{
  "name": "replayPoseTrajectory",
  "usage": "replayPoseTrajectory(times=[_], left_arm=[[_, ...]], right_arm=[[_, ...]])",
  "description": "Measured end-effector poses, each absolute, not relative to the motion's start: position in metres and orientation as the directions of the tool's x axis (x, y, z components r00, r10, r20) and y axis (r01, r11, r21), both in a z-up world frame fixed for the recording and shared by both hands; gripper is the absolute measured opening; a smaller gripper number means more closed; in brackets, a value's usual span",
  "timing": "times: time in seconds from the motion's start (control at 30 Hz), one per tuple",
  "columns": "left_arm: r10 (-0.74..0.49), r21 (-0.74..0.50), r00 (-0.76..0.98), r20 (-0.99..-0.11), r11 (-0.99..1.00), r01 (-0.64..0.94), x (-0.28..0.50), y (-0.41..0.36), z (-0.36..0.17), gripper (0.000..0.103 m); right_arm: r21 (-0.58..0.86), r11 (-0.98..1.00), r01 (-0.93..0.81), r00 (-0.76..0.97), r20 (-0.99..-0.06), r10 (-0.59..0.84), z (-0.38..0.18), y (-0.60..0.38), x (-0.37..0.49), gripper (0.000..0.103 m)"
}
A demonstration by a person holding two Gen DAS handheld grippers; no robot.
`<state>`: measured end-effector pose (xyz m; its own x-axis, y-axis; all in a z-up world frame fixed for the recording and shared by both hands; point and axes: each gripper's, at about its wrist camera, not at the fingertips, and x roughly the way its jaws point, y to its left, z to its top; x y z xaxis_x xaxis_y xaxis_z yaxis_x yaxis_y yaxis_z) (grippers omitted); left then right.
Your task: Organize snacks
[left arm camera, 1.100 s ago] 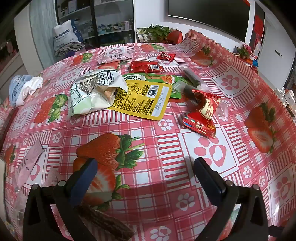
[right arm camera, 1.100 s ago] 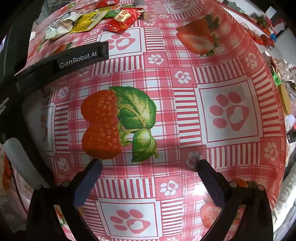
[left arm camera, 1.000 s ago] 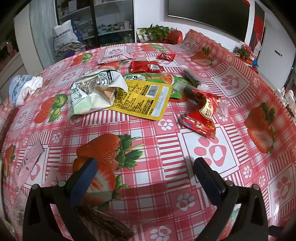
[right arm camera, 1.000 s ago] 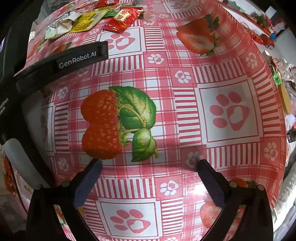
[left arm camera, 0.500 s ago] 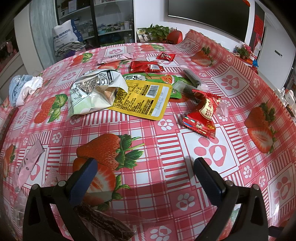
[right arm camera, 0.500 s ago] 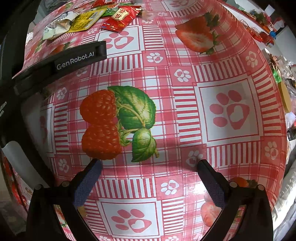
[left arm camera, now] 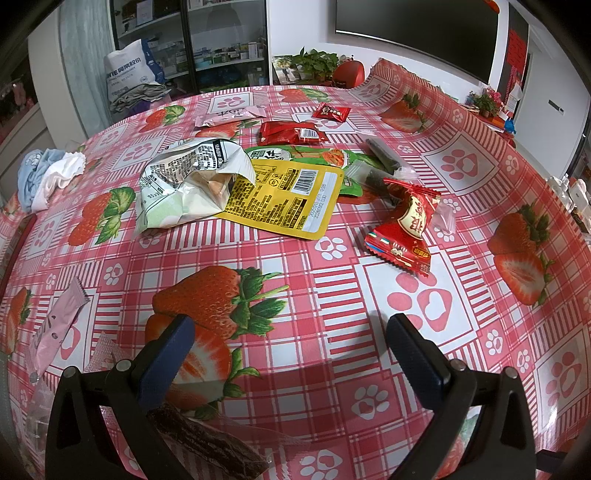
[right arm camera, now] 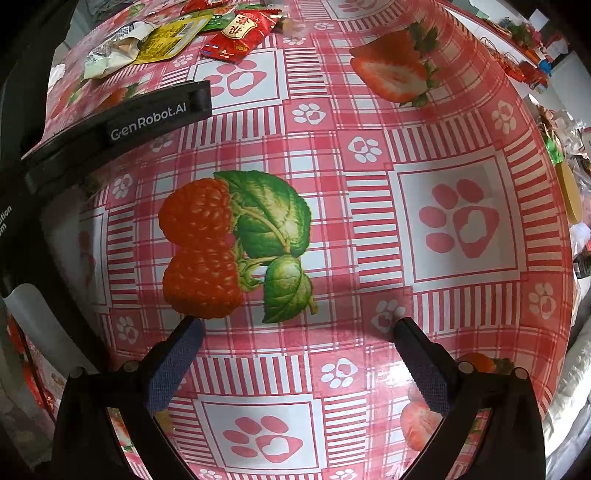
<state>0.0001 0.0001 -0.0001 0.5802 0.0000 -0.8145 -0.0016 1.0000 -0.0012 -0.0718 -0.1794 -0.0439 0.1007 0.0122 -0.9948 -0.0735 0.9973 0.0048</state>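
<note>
Snack packets lie scattered on a strawberry-print tablecloth [left arm camera: 295, 295]. In the left wrist view I see a crumpled white bag [left arm camera: 184, 184], a yellow pouch [left arm camera: 284, 199], a green packet [left arm camera: 306, 155], a red wrapped snack [left arm camera: 406, 229], two red packets [left arm camera: 291, 133] farther back, a pink stick packet [left arm camera: 55, 328] at left and a dark bar [left arm camera: 207, 443] just below the left finger. My left gripper [left arm camera: 288, 332] is open and empty, well short of the pile. My right gripper [right arm camera: 295, 332] is open and empty over bare cloth; the pile [right arm camera: 236, 29] shows far at top left.
A cloth bundle [left arm camera: 48, 173] lies at the table's left edge. Shelves, a white sack [left arm camera: 129, 74] and potted plants [left arm camera: 314, 62] stand beyond the far edge. The left gripper's black body [right arm camera: 122, 122] crosses the right wrist view. The table edge with clutter [right arm camera: 565, 177] runs on the right.
The right wrist view has shifted very slightly. Both grippers remain open and the snacks have not moved.
</note>
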Motion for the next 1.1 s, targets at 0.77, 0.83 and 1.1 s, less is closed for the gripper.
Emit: replayPoseTrajectory(times=[0.77, 0.83, 1.1], left_arm=[[0.000, -0.001, 0.580, -0.814, 1.000, -0.002, 0.0000, 0.0001, 0.0000, 0.103], [0.000, -0.001, 0.580, -0.814, 1.000, -0.002, 0.0001, 0.0001, 0.0000, 0.103], [0.000, -0.001, 0.580, -0.814, 1.000, -0.002, 0.0001, 0.0001, 0.0000, 0.103]], right_arm=[[-0.008, 0.997, -0.075, 0.080, -0.997, -0.002, -0.0480, -0.1792, -0.0710, 0.103], [-0.012, 0.997, -0.076, 0.081, -0.997, -0.006, -0.0479, -0.1794, -0.0712, 0.103], [-0.013, 0.997, -0.074, 0.080, -0.997, -0.007, -0.0480, -0.1790, -0.0705, 0.103]])
